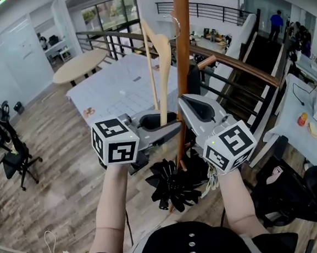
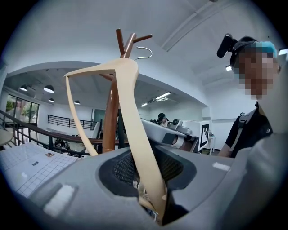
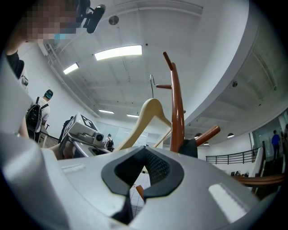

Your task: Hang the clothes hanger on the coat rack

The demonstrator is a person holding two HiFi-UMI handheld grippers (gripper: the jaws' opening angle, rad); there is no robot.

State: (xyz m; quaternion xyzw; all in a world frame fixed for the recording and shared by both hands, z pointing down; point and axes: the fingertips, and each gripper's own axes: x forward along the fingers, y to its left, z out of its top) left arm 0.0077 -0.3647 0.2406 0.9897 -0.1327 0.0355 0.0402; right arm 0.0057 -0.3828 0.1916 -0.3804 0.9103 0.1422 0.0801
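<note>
A pale wooden clothes hanger (image 1: 162, 57) stands upright, close beside the brown coat rack pole (image 1: 184, 49). My left gripper (image 1: 167, 129) is shut on the lower end of one hanger arm. In the left gripper view the hanger (image 2: 130, 112) rises from between the jaws (image 2: 150, 197), and its metal hook (image 2: 144, 51) is up near the rack's top pegs (image 2: 130, 40). My right gripper (image 1: 193, 112) is to the right, next to the pole, jaws slightly apart and empty. In the right gripper view (image 3: 135, 188) the hanger (image 3: 148, 117) and the rack (image 3: 176, 117) stand ahead.
A white table with a grid mat (image 1: 122, 85) and a round table (image 1: 78, 64) lie beyond the rack. A wooden-topped railing (image 1: 236, 64) runs behind it on the right. A black fan-shaped thing (image 1: 172, 185) sits at the rack's foot. An office chair (image 1: 12, 155) stands left.
</note>
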